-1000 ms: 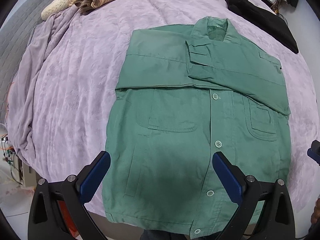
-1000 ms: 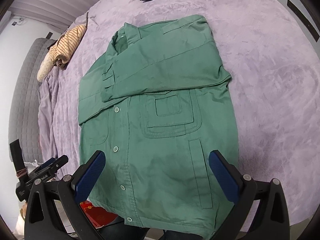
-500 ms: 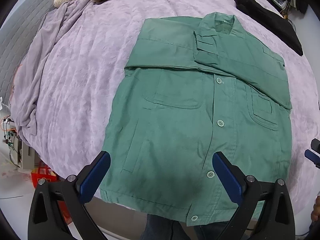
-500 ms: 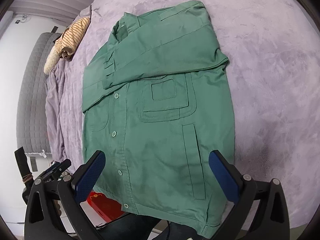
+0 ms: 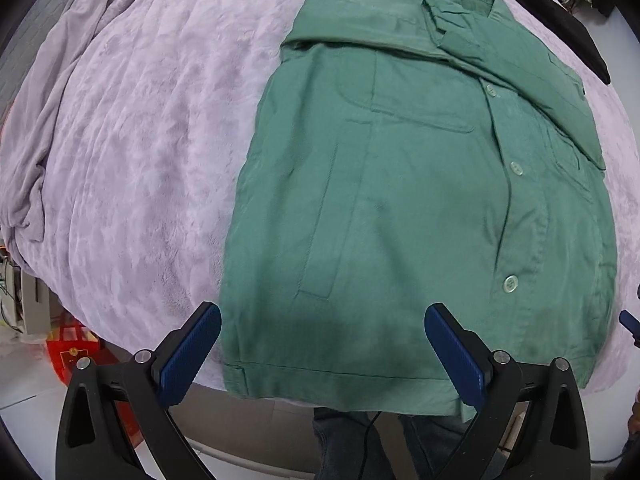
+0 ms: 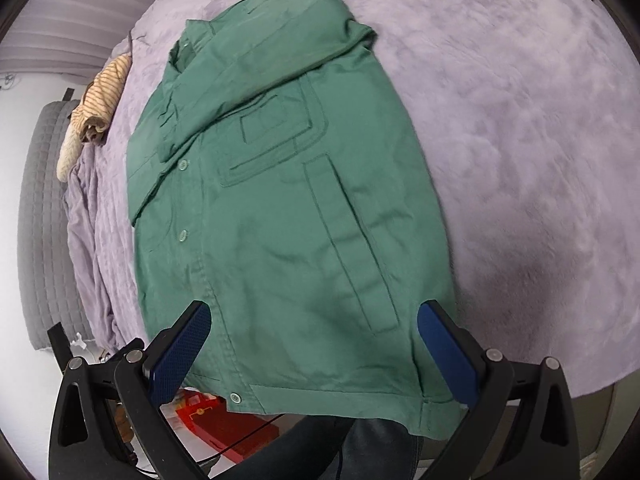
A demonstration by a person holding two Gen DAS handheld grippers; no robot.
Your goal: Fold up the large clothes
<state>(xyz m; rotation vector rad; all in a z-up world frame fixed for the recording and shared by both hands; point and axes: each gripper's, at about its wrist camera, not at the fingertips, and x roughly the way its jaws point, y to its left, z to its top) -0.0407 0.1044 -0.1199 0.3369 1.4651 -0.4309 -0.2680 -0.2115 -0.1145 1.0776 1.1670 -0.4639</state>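
Observation:
A green button-up jacket (image 5: 420,200) lies flat, front up, on a lilac bedspread (image 5: 140,140), both sleeves folded across its chest. Its hem hangs slightly over the near bed edge. It also shows in the right wrist view (image 6: 288,220). My left gripper (image 5: 322,356) is open and empty, low over the hem's left part. My right gripper (image 6: 314,354) is open and empty over the hem's right part. The left gripper's body shows at the lower left of the right wrist view.
A striped beige garment (image 6: 100,100) lies at the far left of the bed. A black garment (image 5: 560,20) lies at the far right. A red box (image 5: 76,352) stands on the floor below the bed edge. The person's dark trousers (image 6: 320,448) are just under the hem.
Both grippers have come down and closer to the jacket's hem; the jacket fills more of each view. The jacket has not moved. Both grippers stay open.

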